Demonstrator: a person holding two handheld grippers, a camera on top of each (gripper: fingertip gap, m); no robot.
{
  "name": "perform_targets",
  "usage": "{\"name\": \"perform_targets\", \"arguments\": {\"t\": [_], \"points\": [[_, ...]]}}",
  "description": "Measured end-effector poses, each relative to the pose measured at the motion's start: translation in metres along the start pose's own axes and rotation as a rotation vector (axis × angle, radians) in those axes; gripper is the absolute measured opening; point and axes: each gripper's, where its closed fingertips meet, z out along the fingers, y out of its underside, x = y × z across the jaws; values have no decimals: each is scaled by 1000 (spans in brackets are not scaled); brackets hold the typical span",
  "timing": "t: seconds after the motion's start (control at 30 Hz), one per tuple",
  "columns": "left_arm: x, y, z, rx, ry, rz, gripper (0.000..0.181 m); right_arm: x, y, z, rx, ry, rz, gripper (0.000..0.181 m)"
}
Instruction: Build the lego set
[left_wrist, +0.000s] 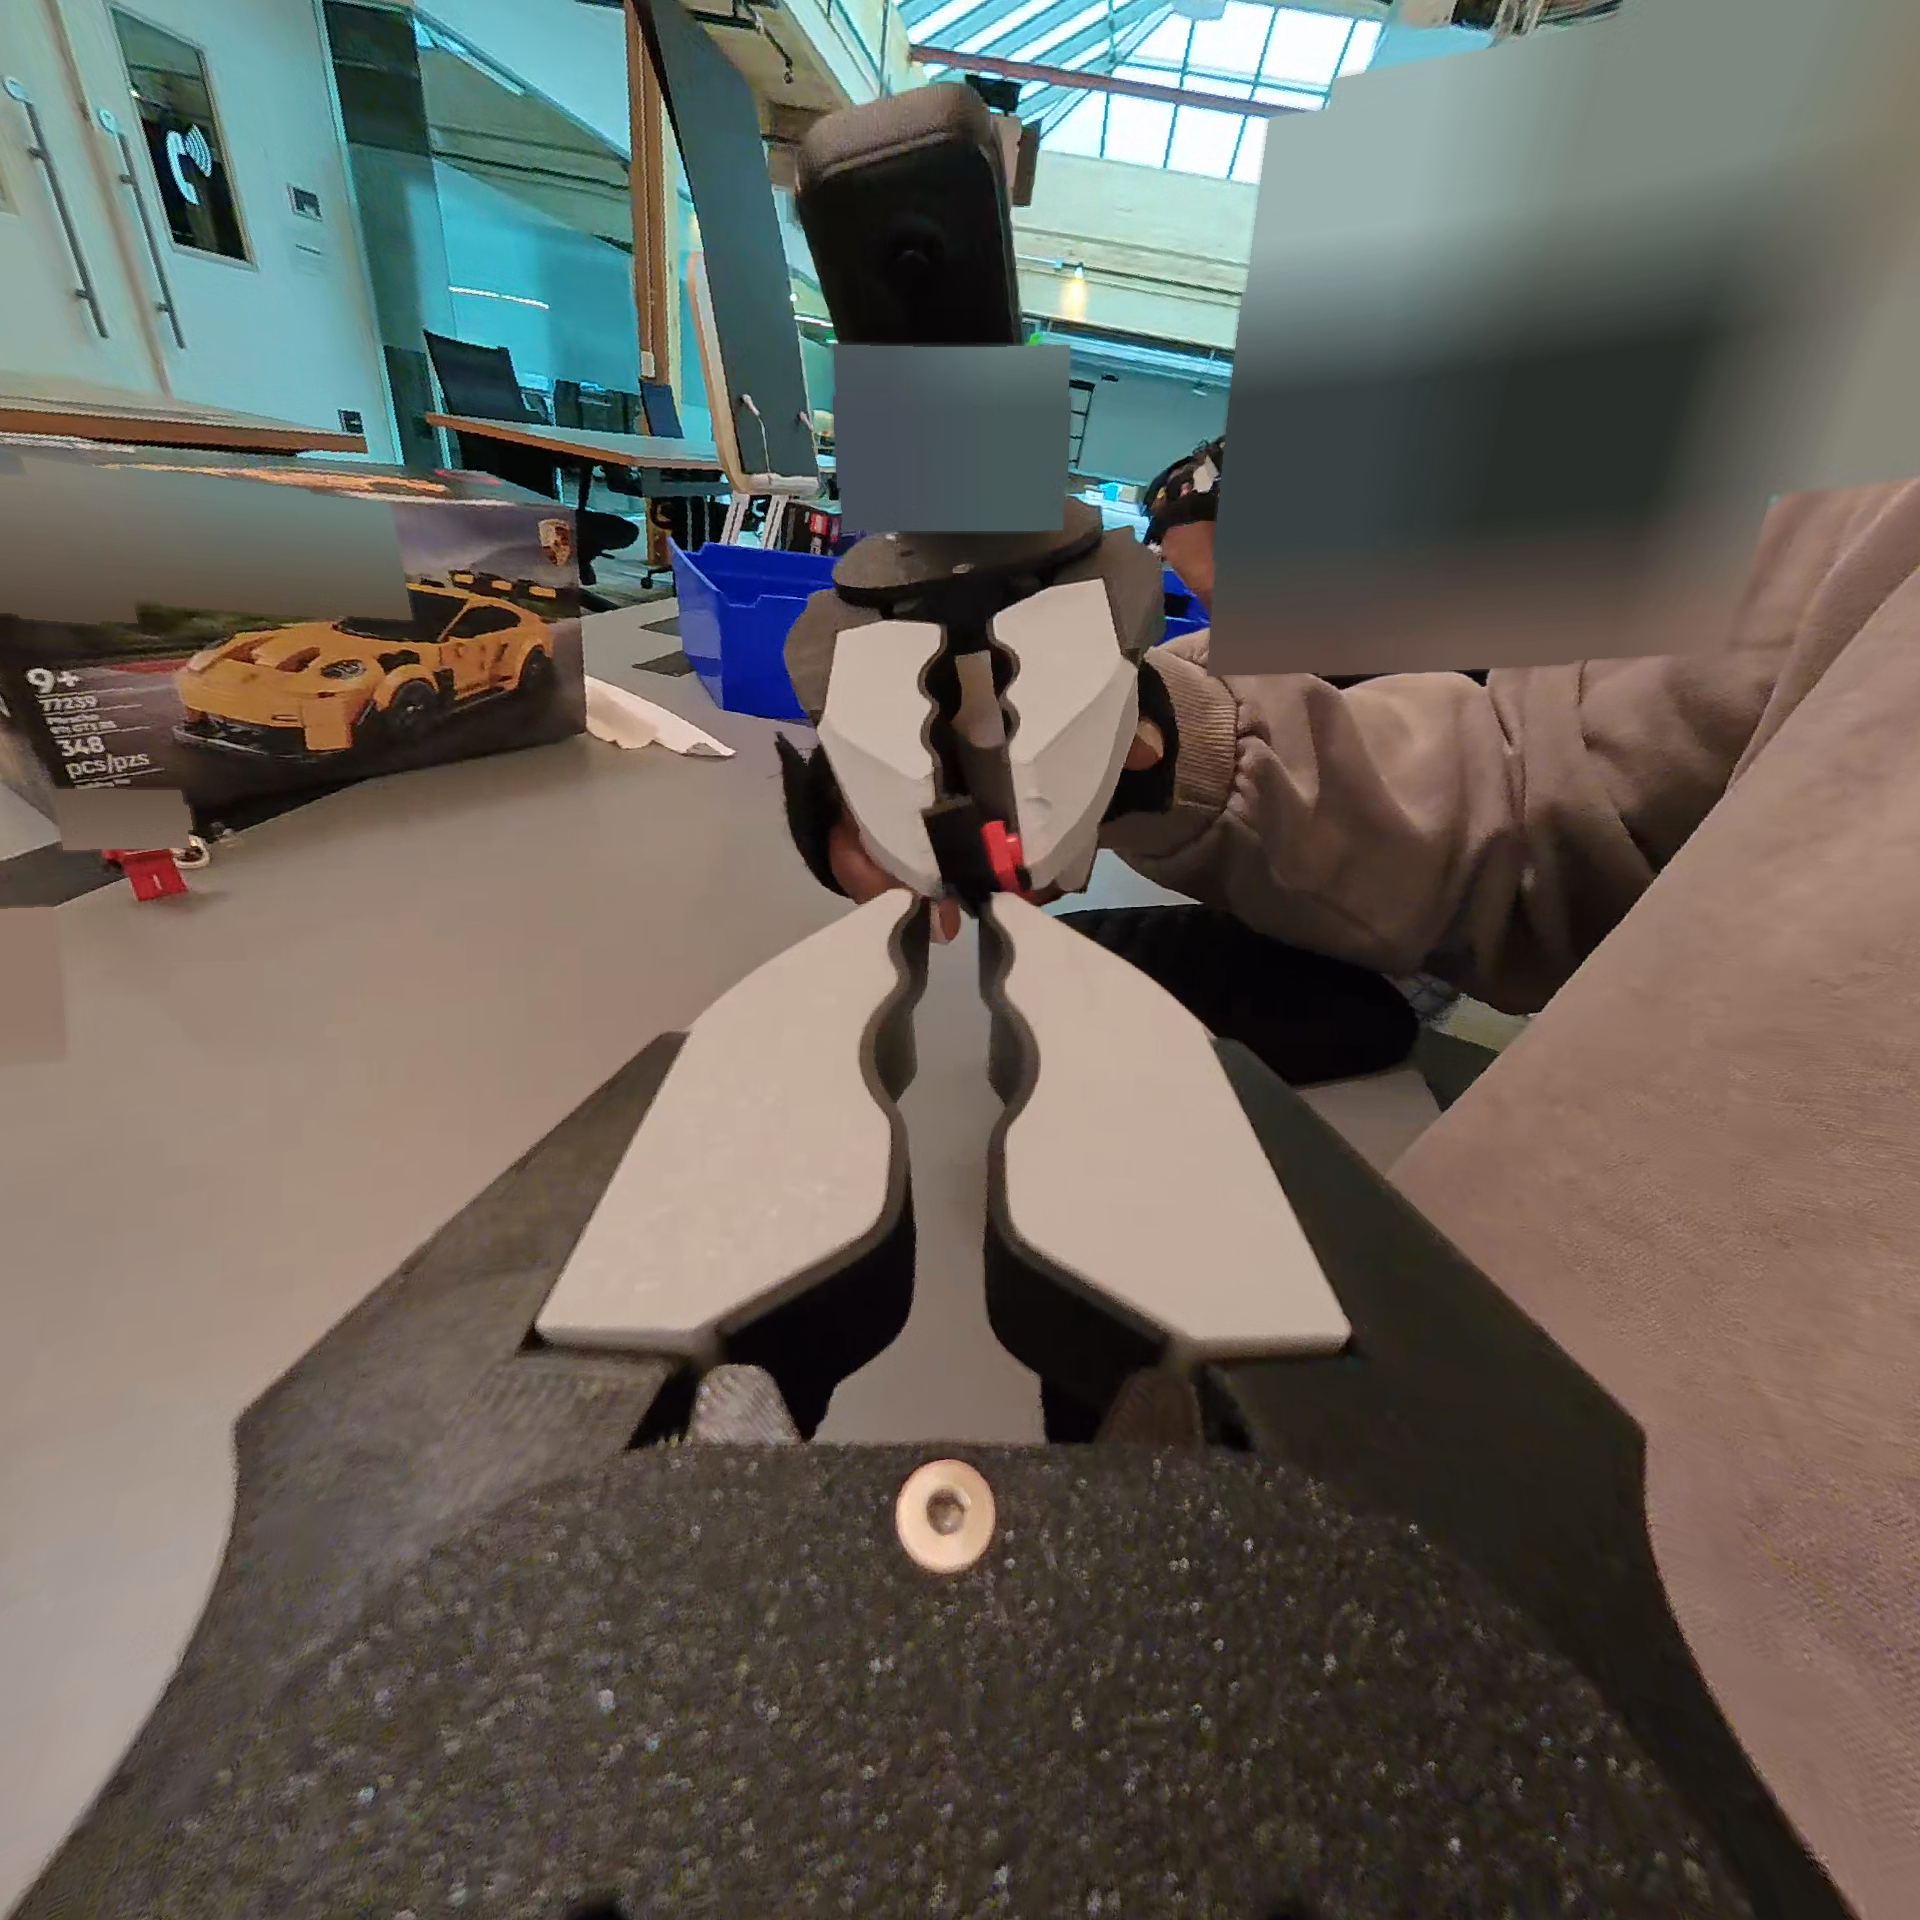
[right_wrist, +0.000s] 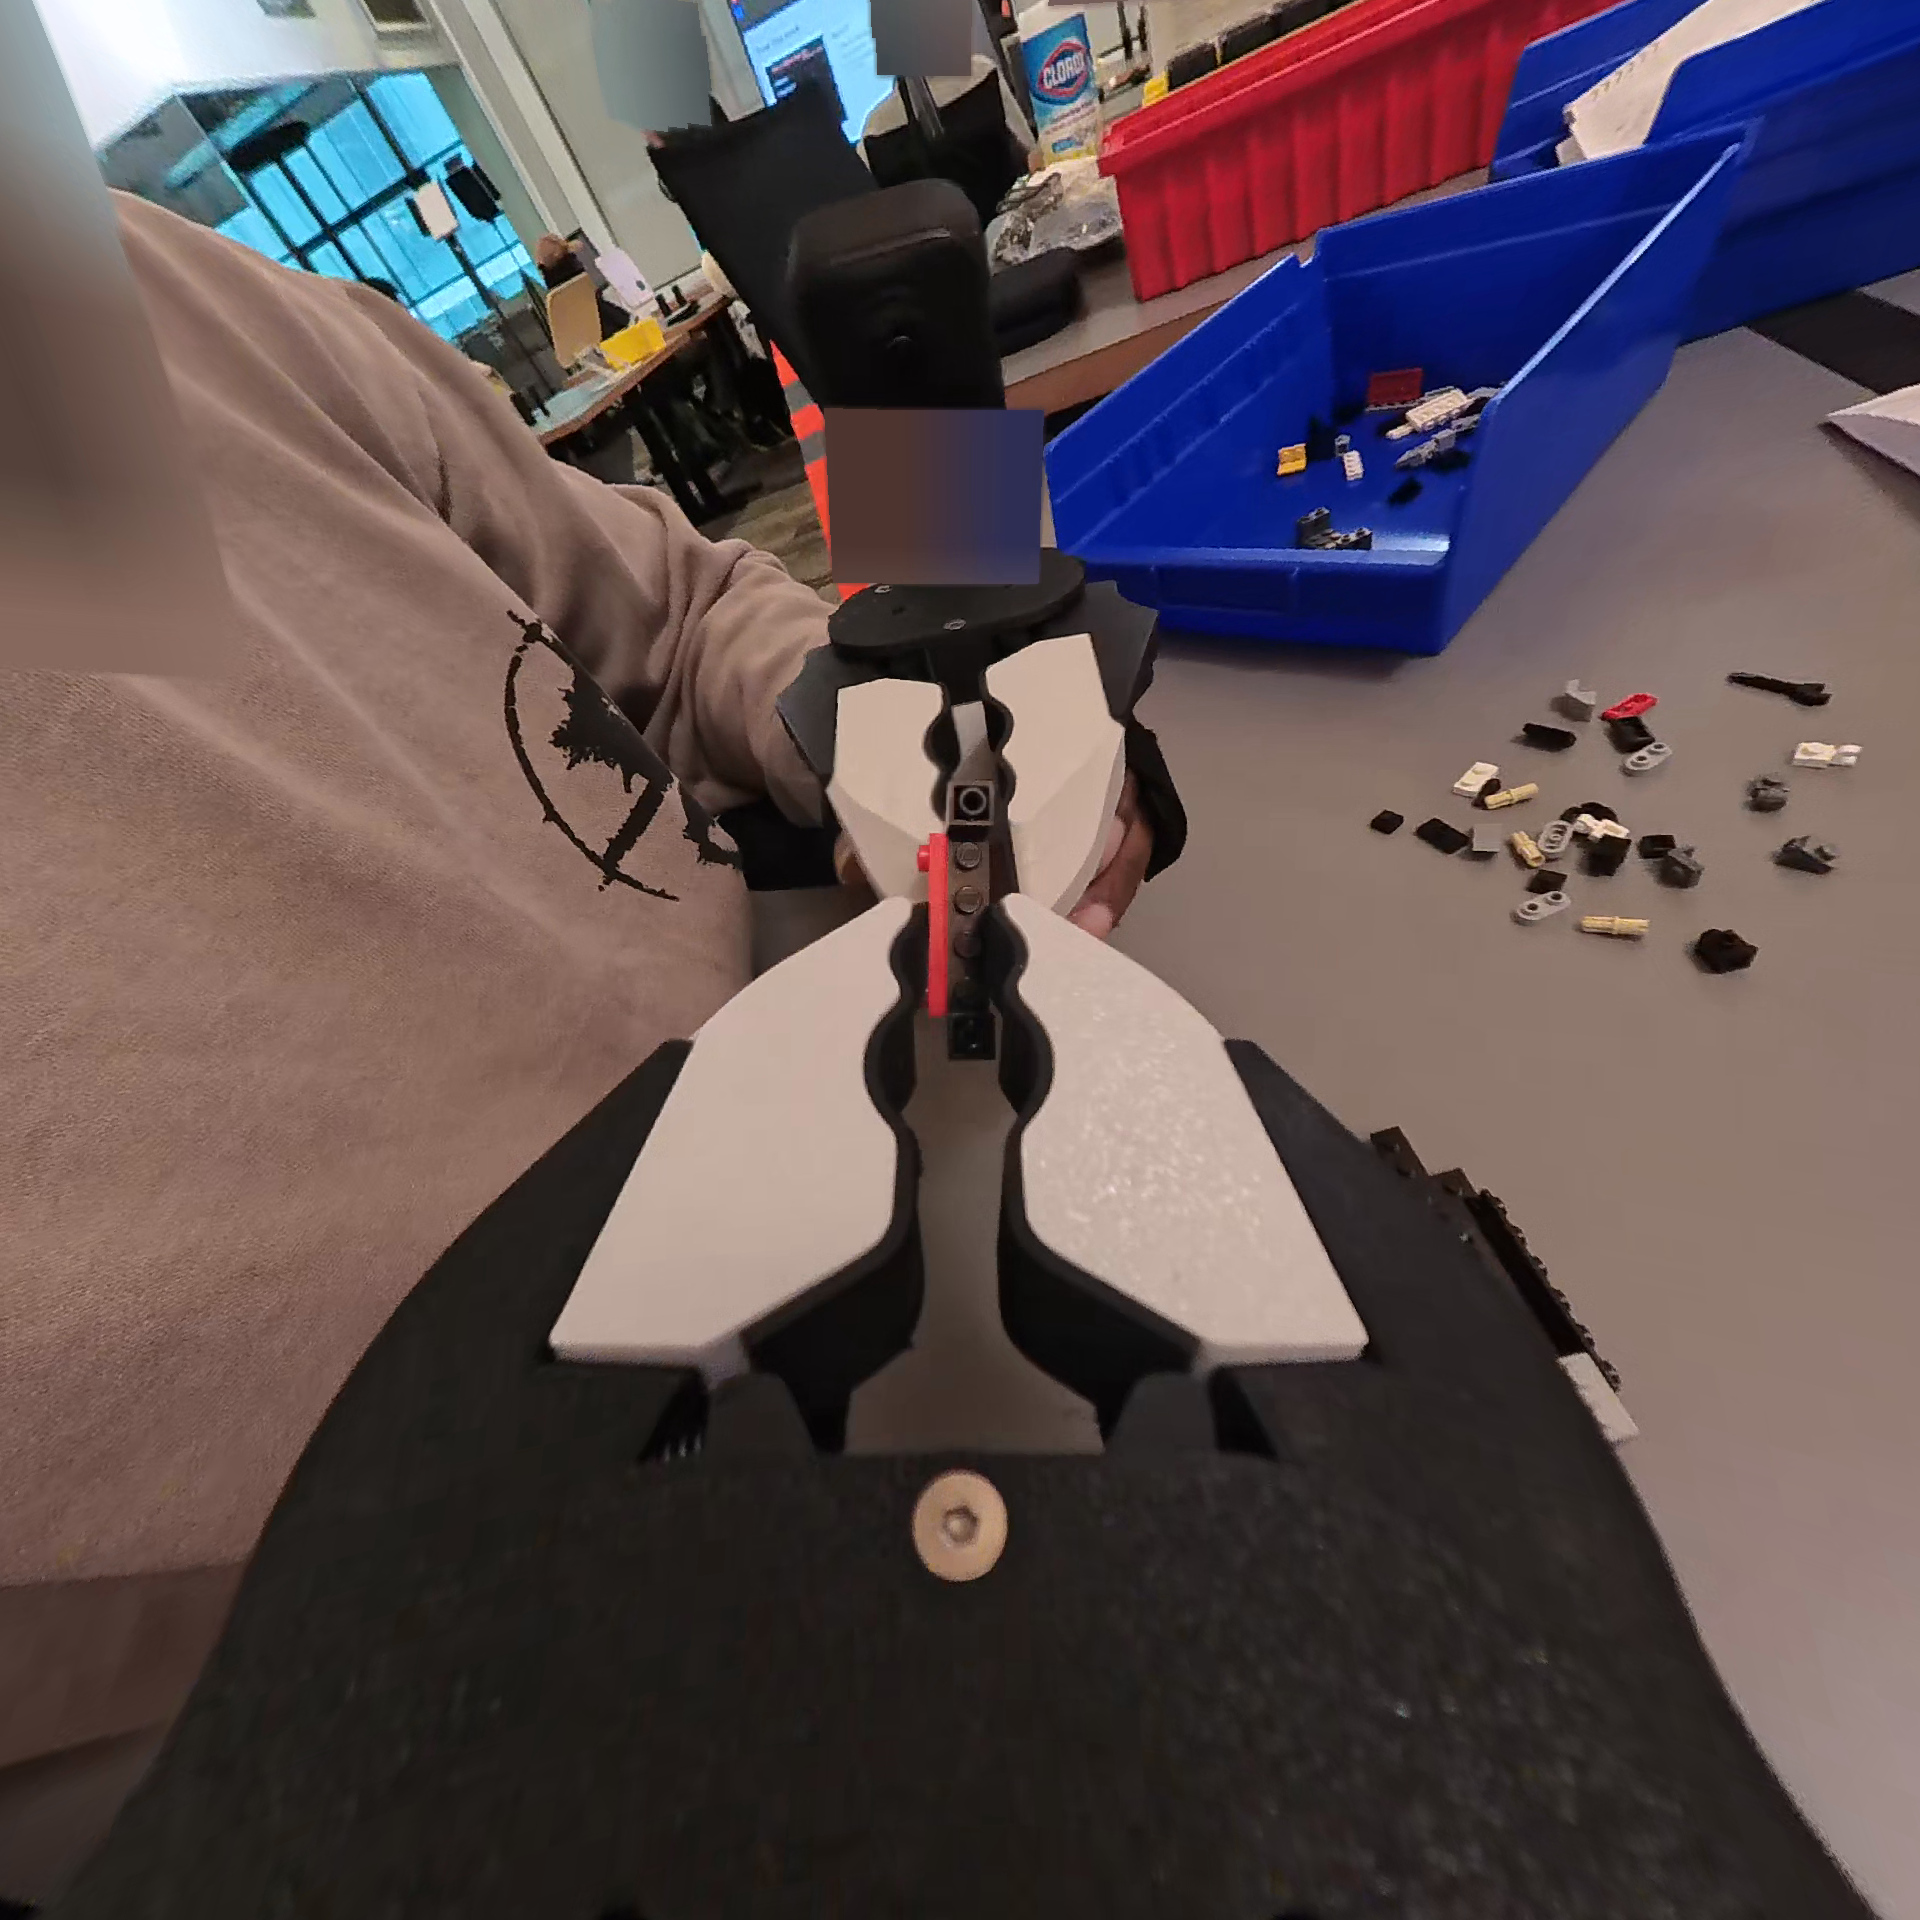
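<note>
On the left wrist view's grey table (left_wrist: 416, 1039), a printed set box (left_wrist: 312, 675) pictures a yellow car; a blue bin (left_wrist: 727, 623) stands behind. Left gripper (left_wrist: 948, 914) shows a narrow gap, its tips meeting the lego strip (left_wrist: 961, 847); whether it pinches I cannot tell. Right gripper (left_wrist: 982, 883), facing it, clamps that strip.

Right wrist view: the dark strip with its red plate lies between both grippers' fingers. Another blue bin (right_wrist: 1195, 540) holds small pieces (right_wrist: 1382, 447); more loose pieces (right_wrist: 1610, 821) lie beside it. A labelled wipes canister (right_wrist: 1062, 83) stands behind a red bin (right_wrist: 1299, 177).
</note>
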Motion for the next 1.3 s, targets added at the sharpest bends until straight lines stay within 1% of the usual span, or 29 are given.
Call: {"name": "perform_targets", "arguments": {"t": [0.07, 0.1, 0.27, 0.33, 0.43, 0.6, 0.7, 0.83, 1.07, 1.2, 1.3], "points": [[2, -1, 0, 4, 11, -9, 15, 2, 0, 0, 6, 25, -4, 10], [1, 0, 0, 3, 9, -13, 15, 2, 0, 0, 8, 27, -4, 10], [1, -1, -1, 16, 15, -35, 14, 2, -1, 1, 29, 18, 14, 10], [0, -1, -1, 19, 11, -20, 6, -2, 0, 1, 35, -15, 32, 10], [1, -1, -2, 23, 20, -32, 7, -2, 0, 1, 50, -28, 57, 11], [2, 2, -2, 17, 31, -54, 10, -3, 5, 2, 29, -19, 51, 11], [3, 6, -1, 5, 46, -73, 12, -3, 12, 2, 2, -6, 48, 10], [2, 16, 2, -37, 45, -75, 9, 1, 21, 2, -14, 30, 40, 9], [-5, 26, 4, -76, 23, -108, 7, 11, 30, 0, 3, 70, 57, 8], [-18, 26, 0, -89, -16, -120, 12, 25, 54, -3, -104, 148, 19, 8], [-26, 44, -1, -182, -40, -171, 14, 38, 82, -3, -261, 254, -60, 8]]}}
